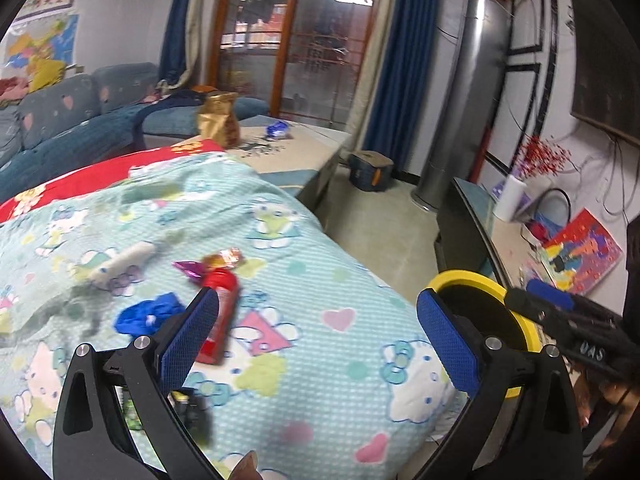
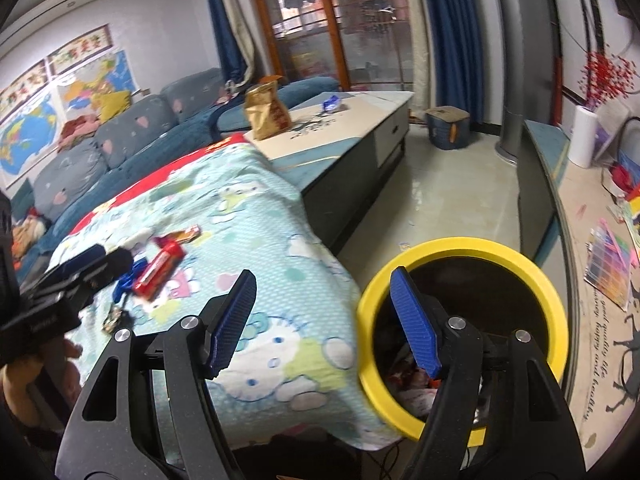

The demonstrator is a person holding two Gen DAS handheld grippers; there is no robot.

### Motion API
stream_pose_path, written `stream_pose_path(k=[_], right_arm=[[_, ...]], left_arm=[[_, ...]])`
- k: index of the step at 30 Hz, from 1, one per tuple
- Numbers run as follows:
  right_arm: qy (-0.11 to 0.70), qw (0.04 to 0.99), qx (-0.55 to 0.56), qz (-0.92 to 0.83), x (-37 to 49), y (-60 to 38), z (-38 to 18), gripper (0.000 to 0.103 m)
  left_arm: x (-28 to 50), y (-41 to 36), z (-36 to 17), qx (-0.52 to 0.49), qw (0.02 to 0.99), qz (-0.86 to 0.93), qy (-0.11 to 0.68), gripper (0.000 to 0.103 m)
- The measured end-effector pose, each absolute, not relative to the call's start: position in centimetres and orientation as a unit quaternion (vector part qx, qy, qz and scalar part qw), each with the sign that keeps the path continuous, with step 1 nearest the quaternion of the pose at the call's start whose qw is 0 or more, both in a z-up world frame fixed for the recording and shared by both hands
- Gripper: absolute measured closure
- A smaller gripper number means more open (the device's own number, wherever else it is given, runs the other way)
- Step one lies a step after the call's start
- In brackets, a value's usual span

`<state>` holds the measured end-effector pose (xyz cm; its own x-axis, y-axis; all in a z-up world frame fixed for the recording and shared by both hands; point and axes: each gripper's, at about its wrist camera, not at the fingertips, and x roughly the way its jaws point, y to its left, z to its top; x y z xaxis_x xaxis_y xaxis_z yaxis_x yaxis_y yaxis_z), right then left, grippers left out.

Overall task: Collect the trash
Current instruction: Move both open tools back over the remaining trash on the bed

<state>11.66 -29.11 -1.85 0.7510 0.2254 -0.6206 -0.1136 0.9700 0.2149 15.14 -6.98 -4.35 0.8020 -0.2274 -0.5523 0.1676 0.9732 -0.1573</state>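
Observation:
Several pieces of trash lie on the cartoon-print blanket (image 1: 340,248): a red wrapper (image 1: 218,320), a crumpled blue piece (image 1: 148,314), a white piece (image 1: 120,264), a purple foil (image 1: 192,268) and an orange candy wrapper (image 1: 224,258). My left gripper (image 1: 320,320) hovers over the blanket, open and empty, its left finger just in front of the red wrapper (image 2: 160,268). The yellow-rimmed bin (image 2: 460,248) stands at the blanket's right edge with trash inside. My right gripper (image 2: 324,312) is open and empty, its right finger over the bin's rim. The left gripper (image 2: 108,258) shows at the far left.
A low table (image 2: 360,128) behind the blanket carries a brown paper bag (image 2: 266,112) and a blue packet (image 2: 332,102). A blue sofa (image 2: 120,140) runs along the left. A long cabinet (image 2: 540,168), a tower unit (image 1: 460,120) and a box (image 2: 446,128) stand around the bare floor.

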Motion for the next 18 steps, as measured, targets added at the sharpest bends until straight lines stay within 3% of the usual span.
stream_pose_path(k=[18], right_arm=[[0.353, 0.918, 0.049, 0.174, 11.1, -21.6, -1.9, 0.041]], left_arm=[[13.9, 2.5, -4.5, -0.101, 0.951, -0.011, 0.292, 0.007]])
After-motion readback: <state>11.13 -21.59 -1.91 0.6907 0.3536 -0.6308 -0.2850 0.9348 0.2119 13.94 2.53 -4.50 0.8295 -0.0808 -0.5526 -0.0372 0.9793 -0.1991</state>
